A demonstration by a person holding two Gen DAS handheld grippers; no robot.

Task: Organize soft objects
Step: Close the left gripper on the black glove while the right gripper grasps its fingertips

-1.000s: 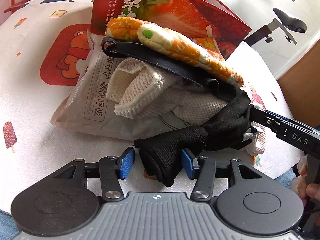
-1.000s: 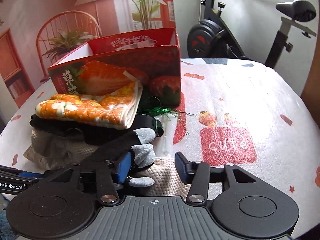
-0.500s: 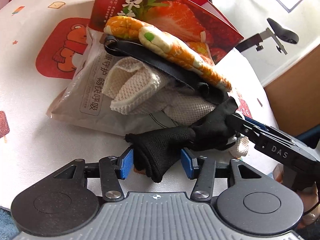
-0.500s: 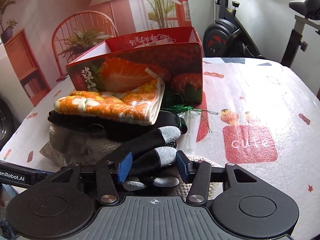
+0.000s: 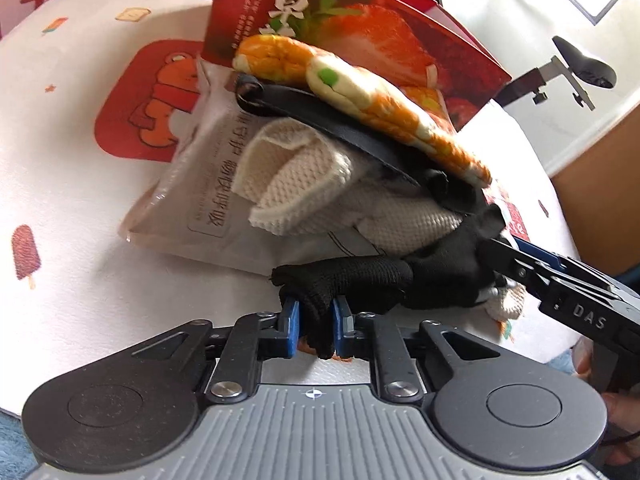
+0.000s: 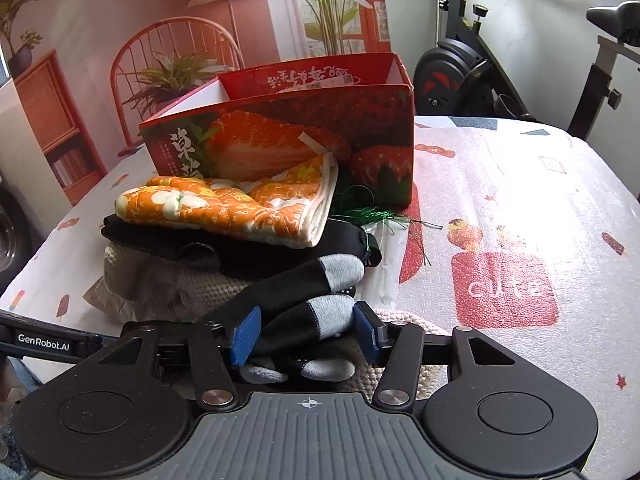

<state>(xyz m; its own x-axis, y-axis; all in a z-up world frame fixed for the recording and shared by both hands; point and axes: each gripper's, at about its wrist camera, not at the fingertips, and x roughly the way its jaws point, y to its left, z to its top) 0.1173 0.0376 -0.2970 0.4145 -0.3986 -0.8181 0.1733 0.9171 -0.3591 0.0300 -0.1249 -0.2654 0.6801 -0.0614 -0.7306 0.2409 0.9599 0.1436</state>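
Observation:
A black glove (image 5: 372,280) with grey fingertips (image 6: 340,272) lies at the near edge of a pile of soft things. My left gripper (image 5: 315,326) is shut on the glove's cuff end. My right gripper (image 6: 306,334) is around the glove's grey-tipped fingers, jaws apart and touching them on both sides. The pile holds an orange flowered oven mitt (image 5: 372,100) (image 6: 240,208) on top, a black strap (image 5: 320,116) under it, and a cream knitted cloth (image 5: 304,184) (image 6: 160,280) below.
A red strawberry box (image 6: 304,132) (image 5: 360,28) stands open behind the pile. A white printed bag (image 5: 208,184) lies under the cloth. Green tinsel (image 6: 372,212) sits by the box. The patterned tablecloth (image 6: 520,200) stretches right. An exercise bike (image 6: 500,72) stands beyond the table.
My left gripper closed on the glove's cuff. My right gripper moved in around the glove's fingertips, and the glove has been pulled a little out from the pile.

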